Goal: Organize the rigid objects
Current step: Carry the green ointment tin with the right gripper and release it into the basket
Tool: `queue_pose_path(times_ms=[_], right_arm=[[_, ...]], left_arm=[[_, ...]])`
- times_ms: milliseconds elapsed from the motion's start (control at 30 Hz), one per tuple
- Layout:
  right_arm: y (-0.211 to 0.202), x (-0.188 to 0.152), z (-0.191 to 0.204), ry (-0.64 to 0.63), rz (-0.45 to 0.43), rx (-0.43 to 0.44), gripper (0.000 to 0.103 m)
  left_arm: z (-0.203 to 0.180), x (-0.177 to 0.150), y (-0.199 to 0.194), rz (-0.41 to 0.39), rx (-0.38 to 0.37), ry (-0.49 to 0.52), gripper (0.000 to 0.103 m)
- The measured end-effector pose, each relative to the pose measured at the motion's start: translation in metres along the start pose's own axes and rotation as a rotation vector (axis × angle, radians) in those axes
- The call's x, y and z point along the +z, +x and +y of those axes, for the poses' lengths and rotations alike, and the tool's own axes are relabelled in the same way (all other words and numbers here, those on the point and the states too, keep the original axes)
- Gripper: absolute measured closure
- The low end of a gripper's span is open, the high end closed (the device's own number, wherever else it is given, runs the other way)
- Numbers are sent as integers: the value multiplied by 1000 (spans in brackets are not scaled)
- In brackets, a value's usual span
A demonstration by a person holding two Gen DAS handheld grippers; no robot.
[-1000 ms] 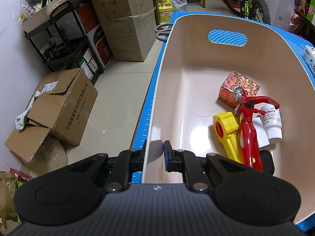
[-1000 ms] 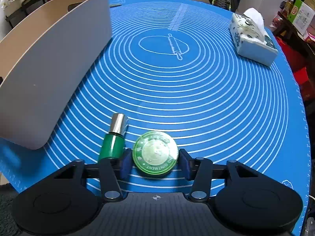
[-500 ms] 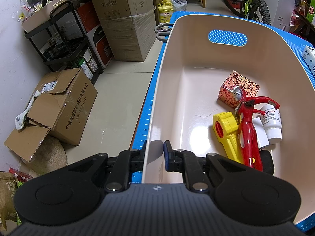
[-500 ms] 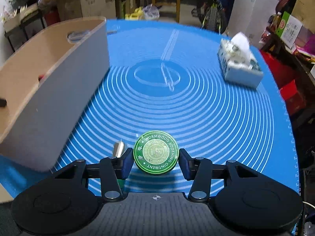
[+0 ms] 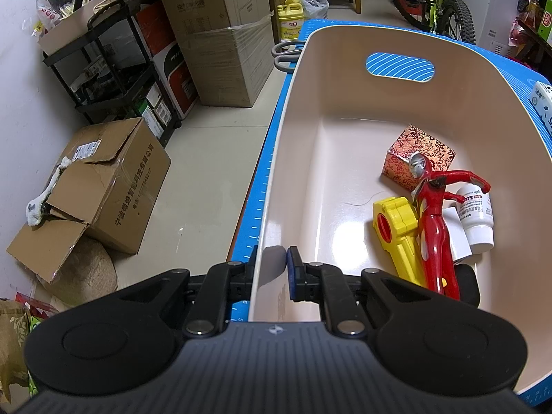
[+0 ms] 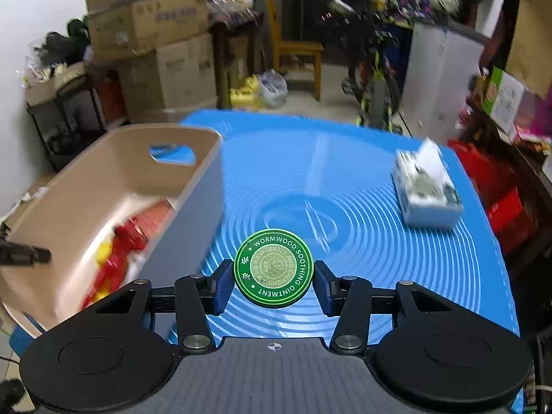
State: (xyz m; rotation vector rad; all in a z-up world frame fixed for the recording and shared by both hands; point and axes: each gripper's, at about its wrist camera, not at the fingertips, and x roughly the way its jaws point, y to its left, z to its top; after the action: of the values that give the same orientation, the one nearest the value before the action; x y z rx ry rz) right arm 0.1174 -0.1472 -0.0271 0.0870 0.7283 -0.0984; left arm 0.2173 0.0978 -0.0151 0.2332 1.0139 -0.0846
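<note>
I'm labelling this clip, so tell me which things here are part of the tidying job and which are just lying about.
Part of the job:
- ointment tin, in right gripper
- tub, rim in left gripper
- red figure, yellow toy, patterned box, white bottle, all in tub

Lying about:
- tissue box
- cardboard boxes
- bicycle

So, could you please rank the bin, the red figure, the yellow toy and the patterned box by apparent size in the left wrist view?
1. Bin
2. Red figure
3. Yellow toy and patterned box: look alike, and the box lies farther off, so unranked.
</note>
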Motion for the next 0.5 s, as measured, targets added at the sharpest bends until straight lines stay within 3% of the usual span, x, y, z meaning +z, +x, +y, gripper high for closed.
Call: queue_pose_path(times_ms=[267, 500], right_arm=[[-2, 29, 44, -66, -89, 63, 49], [7, 43, 79, -130, -100, 115, 49]], left_arm=[[1, 0, 0, 0, -1, 2, 87], [2, 0, 1, -1, -6, 1, 87]])
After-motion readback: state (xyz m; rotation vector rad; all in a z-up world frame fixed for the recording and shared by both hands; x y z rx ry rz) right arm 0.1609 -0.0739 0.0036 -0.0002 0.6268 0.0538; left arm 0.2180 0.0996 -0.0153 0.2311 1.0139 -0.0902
